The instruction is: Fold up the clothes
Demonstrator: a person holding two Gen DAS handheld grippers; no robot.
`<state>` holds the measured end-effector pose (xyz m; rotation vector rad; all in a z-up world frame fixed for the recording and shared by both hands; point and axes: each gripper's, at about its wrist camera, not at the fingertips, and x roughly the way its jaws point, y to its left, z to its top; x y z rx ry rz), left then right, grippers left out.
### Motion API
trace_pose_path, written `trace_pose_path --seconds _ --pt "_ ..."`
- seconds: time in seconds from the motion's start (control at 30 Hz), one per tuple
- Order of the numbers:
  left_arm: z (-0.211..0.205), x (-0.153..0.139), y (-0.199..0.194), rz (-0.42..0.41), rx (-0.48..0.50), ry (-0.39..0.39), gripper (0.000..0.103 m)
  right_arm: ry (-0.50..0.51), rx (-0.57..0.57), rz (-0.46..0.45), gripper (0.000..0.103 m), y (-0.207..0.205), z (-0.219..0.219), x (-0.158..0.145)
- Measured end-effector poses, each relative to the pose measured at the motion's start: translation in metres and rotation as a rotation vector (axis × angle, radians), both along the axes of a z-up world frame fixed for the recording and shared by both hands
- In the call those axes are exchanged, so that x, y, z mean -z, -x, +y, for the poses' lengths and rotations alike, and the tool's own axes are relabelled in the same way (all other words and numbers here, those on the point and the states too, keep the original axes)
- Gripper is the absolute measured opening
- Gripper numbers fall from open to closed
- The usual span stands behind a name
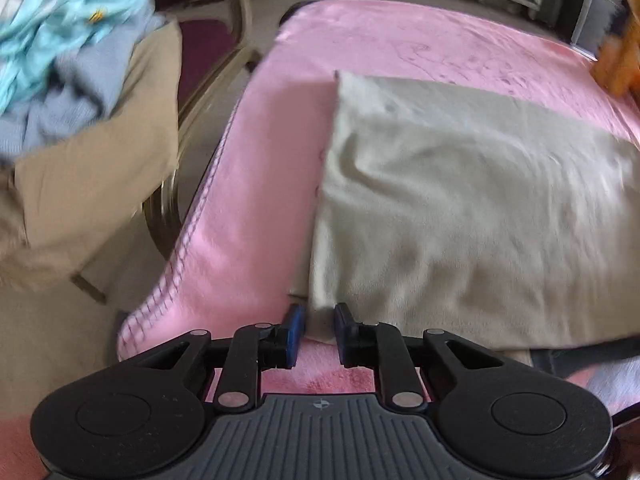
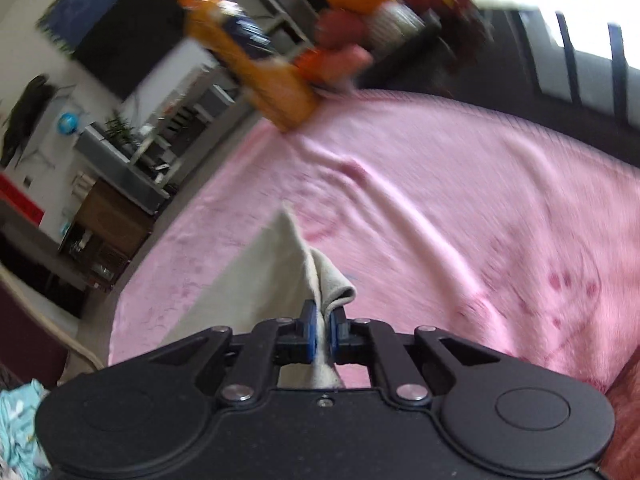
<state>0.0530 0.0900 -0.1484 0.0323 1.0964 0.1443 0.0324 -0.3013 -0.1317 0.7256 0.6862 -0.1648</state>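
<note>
Left gripper (image 1: 319,330) sits low at the near edge of the pink blanket (image 1: 260,152), jaws parted with a clear gap. The near-left corner of the cream cloth (image 1: 460,200) dips into that gap, but the blue pads (image 1: 295,320) aren't pressed on it — cloth lies between them, not clamped.

In the left wrist view the cream cloth lies mostly flat on the blanket, right of centre, one straight edge running away toward the far side, soft wrinkles near the left edge. A darker layer shows under its near edge; can't tell what it is.

Right gripper (image 2: 323,334) has its jaws nearly together, pinching a fold of the cream cloth (image 2: 256,280). Fabric passes between the blue pads (image 2: 309,332) and out behind them. Ahead of the fingers the cloth rises in a ridge to a pointed corner, with a small curl flopping right — this part is lifted off the blanket (image 2: 440,208).

Surroundings:
- Chair (image 1: 236,40) just beside the blanket's left edge, stacked with a tan garment (image 1: 100,176), a grey-blue one (image 1: 80,100) and a light turquoise one (image 1: 60,12).
- Orange box (image 2: 256,72) at the blanket's far edge in the right wrist view, blurred; red and orange items (image 2: 352,12) behind it, too smeared to identify.
- Shelving and a desk (image 2: 120,168) beyond the far-left side.
</note>
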Motion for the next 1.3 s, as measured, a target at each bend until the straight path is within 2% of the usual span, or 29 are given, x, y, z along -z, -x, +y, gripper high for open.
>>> trace_pose_path --seconds 0.2,0.27,0.3,0.4,0.53,0.63,0.7,0.77,0.87,0.97,1.03,1.13,1.3 --pt "0.002 -0.021 0.004 -0.015 0.071 -0.009 0.017 0.269 -0.151 -0.081 0.006 -0.006 0.065 -0.058" --pt "0.011 -0.041 0.014 -0.074 0.105 0.004 0.020 0.366 -0.228 -0.110 0.006 -0.008 0.096 -0.072" --pt "0.017 -0.051 0.020 -0.105 0.117 0.001 0.028 0.409 -0.269 -0.123 0.006 -0.008 0.112 -0.078" --pt "0.037 -0.071 0.035 -0.158 0.127 -0.012 0.028 0.538 -0.392 -0.162 0.006 -0.009 0.160 -0.095" --pt "0.070 -0.076 0.054 -0.185 0.110 0.032 0.028 0.579 -0.581 -0.155 0.006 -0.008 0.227 -0.108" --pt "0.090 -0.063 0.058 -0.173 0.041 0.101 0.027 0.641 -0.723 -0.186 0.006 -0.006 0.278 -0.104" --pt "0.099 -0.057 0.057 -0.165 -0.018 0.137 0.027 0.661 -0.791 -0.188 0.006 -0.011 0.305 -0.089" --pt "0.107 -0.056 0.059 -0.177 -0.061 0.159 0.027 0.661 -0.843 -0.132 0.006 -0.019 0.327 -0.064" --pt "0.113 -0.055 0.059 -0.168 -0.084 0.192 0.027 0.647 -0.898 -0.027 0.006 -0.027 0.349 -0.027" --pt "0.113 -0.056 0.059 -0.184 -0.085 0.184 0.027 0.672 -0.917 0.001 0.006 -0.021 0.358 -0.007" --pt "0.113 -0.059 0.061 -0.211 -0.087 0.187 0.027 0.657 -0.899 -0.014 0.006 -0.017 0.356 -0.008" --pt "0.114 -0.061 0.060 -0.238 -0.100 0.193 0.027 0.620 -0.869 -0.090 0.006 -0.011 0.350 -0.025" --pt "0.116 -0.061 0.058 -0.241 -0.113 0.196 0.027 0.545 -0.875 -0.161 0.006 -0.008 0.346 -0.045"
